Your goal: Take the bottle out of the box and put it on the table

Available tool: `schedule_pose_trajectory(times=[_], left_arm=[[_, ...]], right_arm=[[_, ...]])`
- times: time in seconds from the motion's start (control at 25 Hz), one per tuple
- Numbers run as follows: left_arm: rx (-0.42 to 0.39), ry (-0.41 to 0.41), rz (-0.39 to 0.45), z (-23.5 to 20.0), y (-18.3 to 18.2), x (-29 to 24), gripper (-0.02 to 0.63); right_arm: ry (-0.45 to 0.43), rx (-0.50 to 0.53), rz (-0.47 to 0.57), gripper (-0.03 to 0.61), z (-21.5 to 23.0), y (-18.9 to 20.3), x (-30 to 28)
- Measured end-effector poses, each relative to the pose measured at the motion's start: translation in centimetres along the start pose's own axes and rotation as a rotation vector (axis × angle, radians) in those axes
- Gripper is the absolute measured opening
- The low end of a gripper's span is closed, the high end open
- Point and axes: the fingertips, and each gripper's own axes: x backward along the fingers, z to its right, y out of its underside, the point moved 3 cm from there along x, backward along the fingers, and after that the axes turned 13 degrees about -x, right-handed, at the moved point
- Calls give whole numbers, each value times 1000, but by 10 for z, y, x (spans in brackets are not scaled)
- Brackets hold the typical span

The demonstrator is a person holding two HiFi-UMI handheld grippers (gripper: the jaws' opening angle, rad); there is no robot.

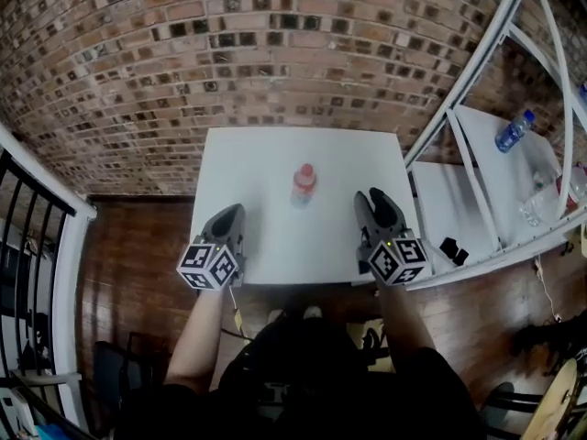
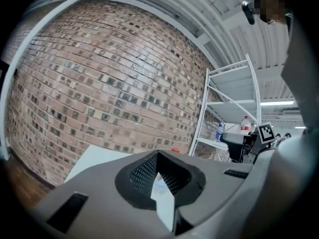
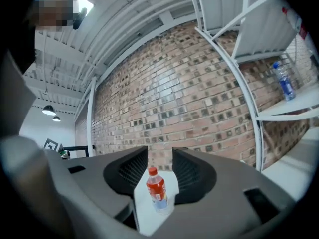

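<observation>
A clear plastic bottle with a red cap and a red label stood upright near the middle of the white square surface, on its own base and touched by neither claw

The left claw hung over the near left part of the surface, pointing level toward its far edge. Its jaws were clenched, meeting at the tips with nothing gripped; in the left gripper view only a thin wedge of the surface showed between the ribbed dark pads

The right claw hung over the near right part of the surface, also level and aimed at the far edge. Its jaws stood a narrow gap apart, released and holding nothing. In the right gripper view the bottle appeared through that gap, but it stood farther out on the surface, clear of both pads

Each claw was held by one of the person's bare forearms, which reached in from the near edge of the surface

A red-brown brick wall rose directly behind the far edge of the surface. A white metal shelf rack stood just beside its right edge, and a clear plastic bottle with a blue label lay on one of the shelves. Dark wooden floor showed to the left of the surface and below its near edge
</observation>
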Motion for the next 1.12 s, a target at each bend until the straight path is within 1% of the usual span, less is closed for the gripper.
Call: schedule_pose_trajectory(times=[0.16,0.32,0.48,0.56,0.68,0.76,0.88,1.12], left_arm=[[-18,33,16,18,-11,3,-5],[-55,50,41,35,-28,1,-5],[-55,39,83,58,-40,4,-5],[-63,50,104,71,-44,8,-5],[-88,60,120,90,-51,13,-5],[-72,58,121,98,-50,23,-5],[-54,41,126,98,-51,34,-5],[-89,24,132,102,-51,54,-5]], right_arm=[[34,-6,47,160,7,-14,33],[58,20,39,159,20,-27,52],[76,36,41,42,28,-42,80],[64,41,50,5,29,-48,95],[38,35,75,3,30,-56,112],[29,35,75,3,30,-53,122],[7,36,61,3,26,-46,120],[-50,56,32,2,8,-34,112]])
